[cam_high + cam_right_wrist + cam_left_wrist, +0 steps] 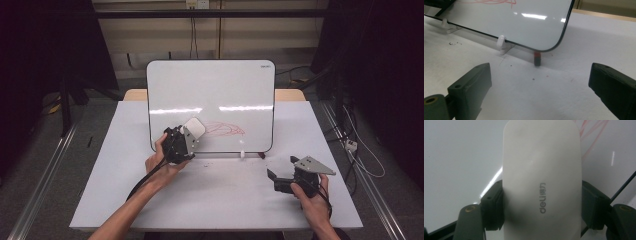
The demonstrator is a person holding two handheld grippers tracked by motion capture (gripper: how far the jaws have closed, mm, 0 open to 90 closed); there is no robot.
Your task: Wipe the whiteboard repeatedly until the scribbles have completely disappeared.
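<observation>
Whiteboard (215,90) stood propped upright near the far middle of the white table (100,200), tilted back a little on small clear feet (501,42). Red scribble (225,129) ran across the board's lower half.

Left gripper (187,135) was held up at the board's lower left corner, its jaws clamped on a white eraser (541,180). In the left gripper view the two black pads pressed the eraser's long sides, one each side, and the eraser stood out lengthwise ahead of them (grey "deli" print on its back). Eraser's far end lay at the board's surface, just left of the scribble; red strokes showed past its upper right edge. Whether the eraser actually touched the board could not be told. Left hand (162,162) gripped the tool from below, cable trailing down along the forearm.

Right gripper (274,181) rested low over the table at the near right, well apart from the board, held by the right hand (312,195). Its jaws stood wide apart with nothing between them. The right gripper view looked toward the board's lower right corner, where a small red-and-dark piece (537,58) sat under the edge.
</observation>
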